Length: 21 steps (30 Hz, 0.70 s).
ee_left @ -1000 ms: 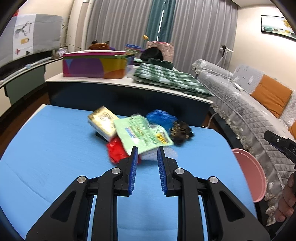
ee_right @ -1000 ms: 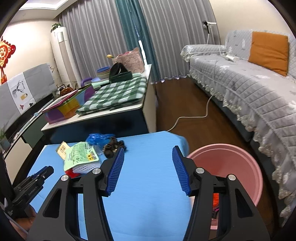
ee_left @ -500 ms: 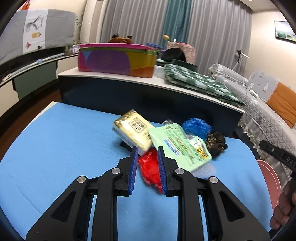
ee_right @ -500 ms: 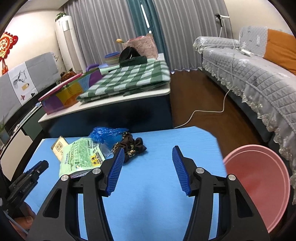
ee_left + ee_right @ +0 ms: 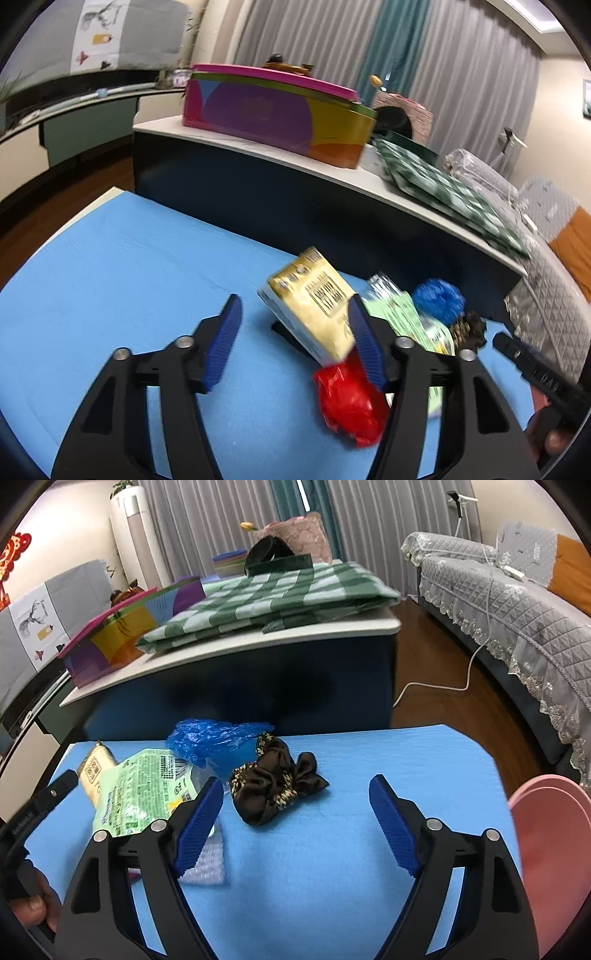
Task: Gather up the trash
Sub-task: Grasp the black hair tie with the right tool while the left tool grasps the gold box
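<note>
Both grippers' fingers (image 5: 295, 338) (image 5: 297, 821) just widened, empty, over trash pile (image 5: 347, 332).

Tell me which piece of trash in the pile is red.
The crumpled red wrapper, nearest the left tool. The others are a yellow packet, a green packet and a blue bag.

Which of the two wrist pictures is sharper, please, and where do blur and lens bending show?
Right wrist view: sharper; the dark hair tie and green packet print look fairly crisp. Left wrist view: motion blur smears the yellow packet and red wrapper. Both views: the fisheye bows the white counter edge and darkens the corners.
</note>
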Each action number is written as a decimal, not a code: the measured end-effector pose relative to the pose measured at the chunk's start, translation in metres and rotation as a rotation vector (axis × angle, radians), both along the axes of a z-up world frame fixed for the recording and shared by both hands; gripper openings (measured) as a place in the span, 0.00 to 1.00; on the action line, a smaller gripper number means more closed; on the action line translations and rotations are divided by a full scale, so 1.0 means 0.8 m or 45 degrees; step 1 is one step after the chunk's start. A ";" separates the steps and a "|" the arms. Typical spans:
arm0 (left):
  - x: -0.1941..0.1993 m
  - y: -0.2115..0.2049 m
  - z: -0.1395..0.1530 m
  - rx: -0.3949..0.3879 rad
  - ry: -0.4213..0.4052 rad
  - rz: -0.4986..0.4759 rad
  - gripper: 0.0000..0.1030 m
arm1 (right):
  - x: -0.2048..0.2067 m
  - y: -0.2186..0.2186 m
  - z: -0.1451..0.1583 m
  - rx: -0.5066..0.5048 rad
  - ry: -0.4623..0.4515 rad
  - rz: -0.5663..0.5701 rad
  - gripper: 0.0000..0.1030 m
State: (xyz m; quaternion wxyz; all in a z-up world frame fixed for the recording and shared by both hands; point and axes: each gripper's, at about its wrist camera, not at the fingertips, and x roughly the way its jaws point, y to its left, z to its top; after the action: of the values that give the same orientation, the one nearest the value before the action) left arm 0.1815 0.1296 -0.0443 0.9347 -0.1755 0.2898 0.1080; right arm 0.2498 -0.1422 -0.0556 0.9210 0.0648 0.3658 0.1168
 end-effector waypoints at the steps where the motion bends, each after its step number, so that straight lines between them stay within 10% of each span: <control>1: 0.003 0.004 0.000 -0.016 0.001 0.007 0.60 | 0.006 0.004 -0.003 -0.004 0.012 0.005 0.80; 12: 0.039 0.026 -0.020 -0.231 0.038 -0.015 0.61 | 0.034 0.022 -0.025 -0.085 0.098 0.009 0.79; 21: 0.047 -0.009 -0.023 -0.216 0.078 -0.162 0.33 | 0.026 0.014 -0.029 -0.053 0.139 0.068 0.26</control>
State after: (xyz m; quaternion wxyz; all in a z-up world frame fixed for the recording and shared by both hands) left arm 0.2192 0.1225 -0.0631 0.9122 -0.2319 0.3367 0.0286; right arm 0.2708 -0.1312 -0.0791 0.8975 0.0422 0.4194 0.1300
